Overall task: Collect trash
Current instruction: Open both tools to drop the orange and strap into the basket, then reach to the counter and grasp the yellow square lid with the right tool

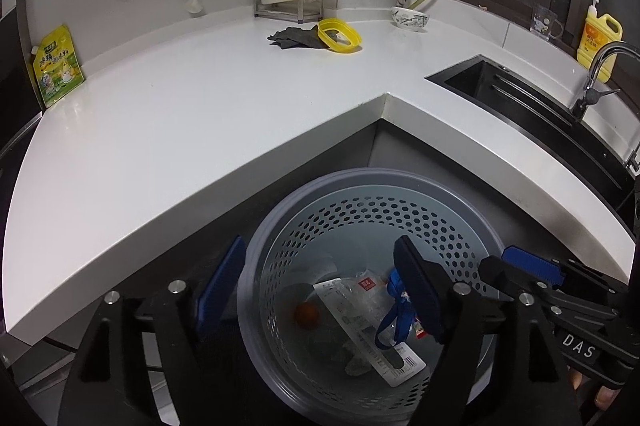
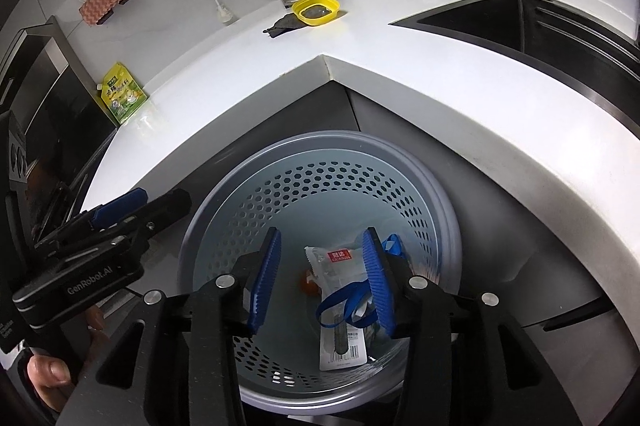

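A grey perforated trash bin (image 1: 360,178) (image 2: 320,140) stands on the floor under the inner corner of the white countertop. Inside lie a clear plastic wrapper (image 1: 360,296) (image 2: 334,264) with a red label, a blue ribbon (image 1: 394,310) (image 2: 340,304) and a small reddish round thing (image 1: 307,314). My left gripper (image 1: 320,290) (image 2: 148,204) hangs over the bin's left side, open wide, with nothing between its pads. My right gripper (image 2: 320,282) (image 1: 516,266) hangs over the bin's middle, partly open, its pads clear of the trash below.
The white countertop (image 1: 200,98) wraps around the bin. On it lie a yellow lid (image 1: 340,35), a dark cloth (image 1: 294,36), a bowl (image 1: 410,18) and a green-yellow pouch (image 1: 58,66). A black sink (image 1: 520,94) with a faucet (image 1: 596,74) is at the right.
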